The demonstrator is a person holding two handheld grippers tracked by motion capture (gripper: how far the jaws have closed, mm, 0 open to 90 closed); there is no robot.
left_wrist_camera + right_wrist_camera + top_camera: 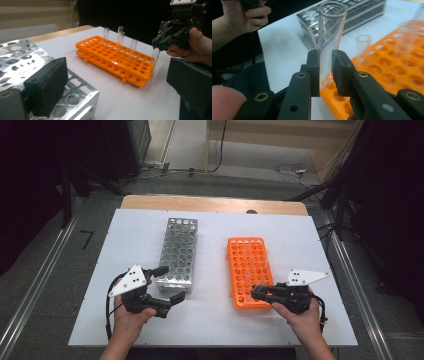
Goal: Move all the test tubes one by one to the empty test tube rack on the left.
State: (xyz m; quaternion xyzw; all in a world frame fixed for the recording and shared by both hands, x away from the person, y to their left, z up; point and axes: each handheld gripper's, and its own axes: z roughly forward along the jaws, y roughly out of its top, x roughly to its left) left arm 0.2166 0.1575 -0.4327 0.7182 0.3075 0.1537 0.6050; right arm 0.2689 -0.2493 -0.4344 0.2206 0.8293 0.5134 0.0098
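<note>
White flat matte surface carries two racks side by side. At 11 o'clock of centre: shiny perforated metal tube rack, rectangular, round holes in rows, two tiers. At 2 o'clock: orange plastic tube rack, same grid of round holes, double-decked, small tabs on the edge.

Right gripper at 5 o'clock, black, grey three-cornered plate on top, held in the person's right hand. Its fingers pinch a clear glass test tube low on its body, round bottom just above the orange rack's near corner, open rim up, tube tilted slightly. Finger pads flat, matte black, brass-ringed pivots behind.

Left gripper at 7 o'clock, in the left hand, fingers spread wide, nothing between them; one finger at the metal rack's near corner, contact can't tell.

Left gripper view: four more clear cylindrical tubes standing upright in the orange rack, well apart from the metal rack
</note>
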